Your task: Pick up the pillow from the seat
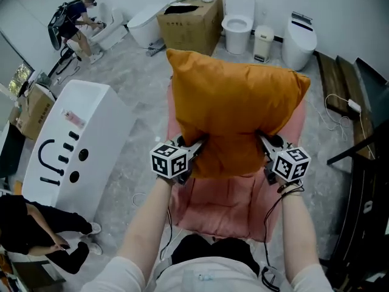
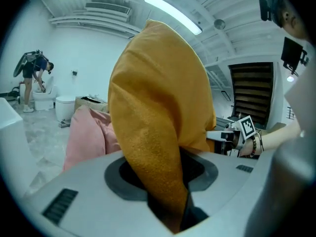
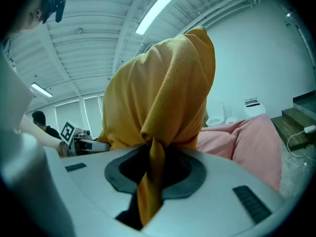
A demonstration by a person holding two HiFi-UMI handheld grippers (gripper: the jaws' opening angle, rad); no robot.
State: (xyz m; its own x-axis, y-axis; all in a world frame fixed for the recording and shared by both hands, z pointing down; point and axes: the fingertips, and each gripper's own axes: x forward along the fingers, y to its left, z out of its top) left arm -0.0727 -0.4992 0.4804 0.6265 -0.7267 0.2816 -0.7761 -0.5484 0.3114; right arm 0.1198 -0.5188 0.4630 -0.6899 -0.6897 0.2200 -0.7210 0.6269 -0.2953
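Note:
An orange pillow (image 1: 234, 105) hangs lifted above the pink seat (image 1: 219, 202), held at its two near corners. My left gripper (image 1: 196, 146) is shut on the pillow's left corner; in the left gripper view the orange pillow (image 2: 158, 112) is pinched between the jaws. My right gripper (image 1: 265, 143) is shut on the right corner, and the right gripper view shows a fold of the pillow (image 3: 153, 172) squeezed between its jaws. The pink seat (image 2: 89, 132) shows behind the pillow, and the same seat (image 3: 247, 137) lies to the right in the right gripper view.
A white bathtub-like unit (image 1: 70, 145) stands to the left. A cardboard box (image 1: 189, 20) and toilets (image 1: 238, 23) line the back wall. A dark bench (image 1: 340, 87) and black frame (image 1: 364, 181) are at the right. A person (image 1: 36, 227) sits at the lower left.

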